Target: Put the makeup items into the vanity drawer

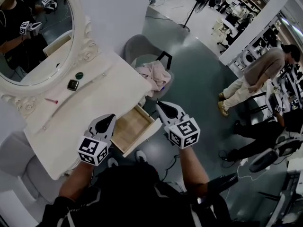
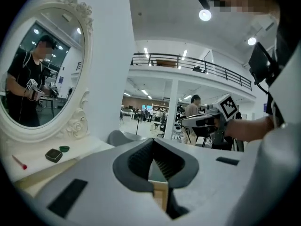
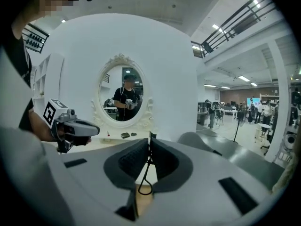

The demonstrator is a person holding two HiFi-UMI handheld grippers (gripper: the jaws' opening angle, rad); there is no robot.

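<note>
The white vanity table [image 1: 104, 93] stands against a white wall under an ornate oval mirror [image 1: 28, 41]. Its wooden-lined drawer [image 1: 143, 137] is pulled open. On the tabletop near the mirror lie a dark square compact [image 1: 72, 84], a small green lid [image 1: 79, 75] just beside it, and a pink stick [image 1: 51, 100] further off. A grey chair [image 1: 137, 46] holds a pink cloth [image 1: 154, 74].

Both tools hover above the open drawer. The left gripper [image 1: 110, 120] has its jaws pressed together on nothing, while the right gripper [image 1: 160, 105] pinches a thin black loop [image 3: 145, 185] (what it is, I can't tell). Beyond stretches a grey workshop floor, where a person in tan [image 1: 258, 74] stands.
</note>
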